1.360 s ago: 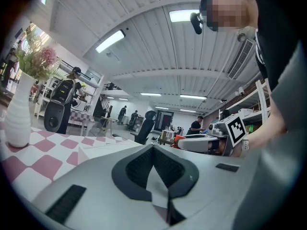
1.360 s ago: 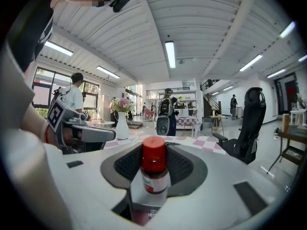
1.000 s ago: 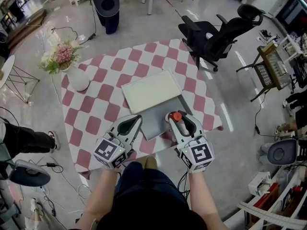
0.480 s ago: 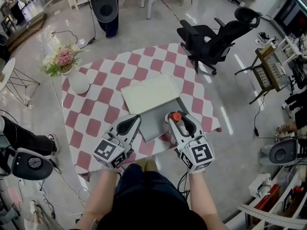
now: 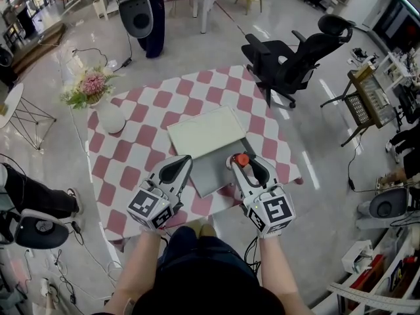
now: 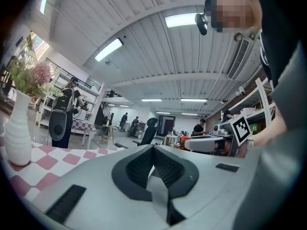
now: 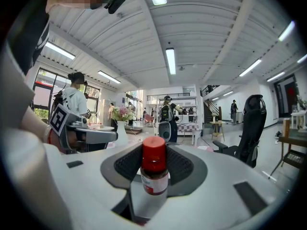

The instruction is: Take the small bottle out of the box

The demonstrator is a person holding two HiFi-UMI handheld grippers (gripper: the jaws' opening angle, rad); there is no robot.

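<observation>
A small bottle (image 5: 242, 159) with a red cap stands upright between the jaws of my right gripper (image 5: 245, 165), which is shut on it above the near right part of the table. In the right gripper view the bottle (image 7: 154, 174) shows a white label and fills the gap of the right gripper (image 7: 154, 153). The grey box (image 5: 211, 169) lies open just left of it, its white lid (image 5: 207, 131) leaning back behind. My left gripper (image 5: 176, 168) hovers at the box's near left corner, shut and empty, as the left gripper (image 6: 153, 150) view confirms.
The table (image 5: 131, 151) wears a pink and white checked cloth. A white vase (image 5: 111, 118) of flowers stands at its far left corner, also in the left gripper view as the vase (image 6: 17, 138). A black office chair (image 5: 289, 56) stands beyond the table's right side.
Both grippers keep their places and the bottle stays in the right jaws. Only the head view has drifted a little.
</observation>
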